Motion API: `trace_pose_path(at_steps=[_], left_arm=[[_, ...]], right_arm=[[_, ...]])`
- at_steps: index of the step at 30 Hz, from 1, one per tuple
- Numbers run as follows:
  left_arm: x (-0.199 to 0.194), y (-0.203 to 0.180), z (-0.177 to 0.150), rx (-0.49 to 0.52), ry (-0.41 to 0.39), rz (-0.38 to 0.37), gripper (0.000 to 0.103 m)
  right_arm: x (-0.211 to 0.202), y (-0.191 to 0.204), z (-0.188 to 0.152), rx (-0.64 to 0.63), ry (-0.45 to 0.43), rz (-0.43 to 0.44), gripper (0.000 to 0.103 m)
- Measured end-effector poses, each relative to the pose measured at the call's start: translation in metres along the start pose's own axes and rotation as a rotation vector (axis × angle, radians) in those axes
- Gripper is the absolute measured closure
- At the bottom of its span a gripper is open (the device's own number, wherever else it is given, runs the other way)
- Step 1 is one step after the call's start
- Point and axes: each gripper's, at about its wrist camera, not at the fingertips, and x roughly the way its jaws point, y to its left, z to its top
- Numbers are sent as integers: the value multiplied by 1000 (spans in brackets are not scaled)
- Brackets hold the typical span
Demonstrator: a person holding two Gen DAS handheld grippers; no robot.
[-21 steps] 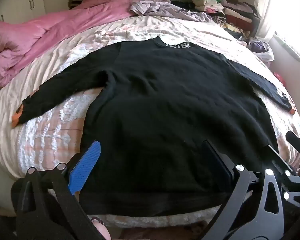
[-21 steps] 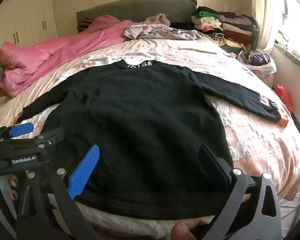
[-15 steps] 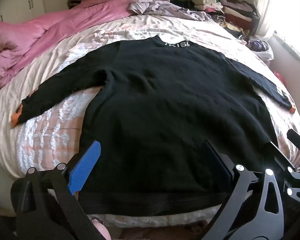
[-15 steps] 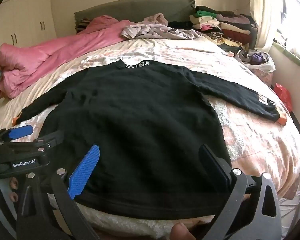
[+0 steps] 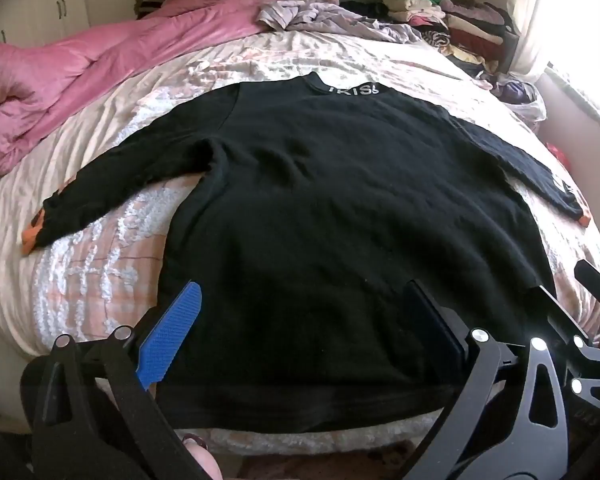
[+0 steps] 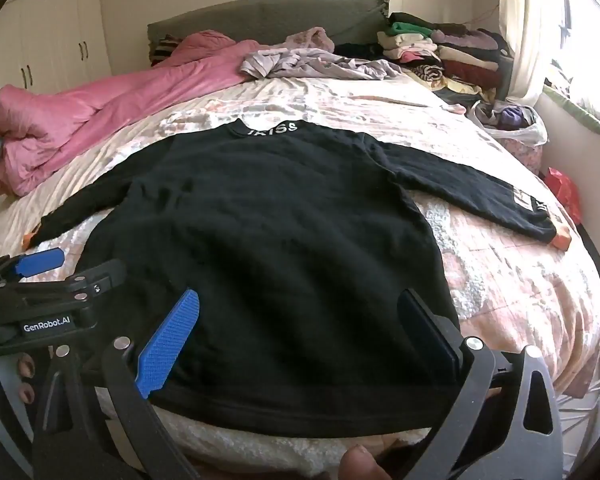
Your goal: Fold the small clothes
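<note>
A black long-sleeved sweater lies flat on the bed with its sleeves spread out, collar at the far side and hem at the near edge. It also shows in the right wrist view. Its cuffs have orange tips, one at the left and one at the right. My left gripper is open and empty above the hem. My right gripper is open and empty above the hem, further right. The left gripper also shows at the left edge of the right wrist view.
A pink duvet is bunched along the bed's left side. Loose lilac clothes lie near the headboard. A stack of folded clothes stands at the far right corner. A bag of clothes sits by the window wall.
Both grippers have drawn back and risen slightly, so the sweater sits a little lower and smaller in the views. The sweater has not moved.
</note>
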Motion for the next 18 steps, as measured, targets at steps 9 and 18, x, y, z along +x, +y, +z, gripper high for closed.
trace_pose_path(at_steps=[9,18], left_arm=[[0,0,0,0,-2,2,8],[0,0,0,1,-3,3,8]], right_arm=[[-1,2,-2,0,0,-1,4],[-1,2,-2,1,0,-1,4]])
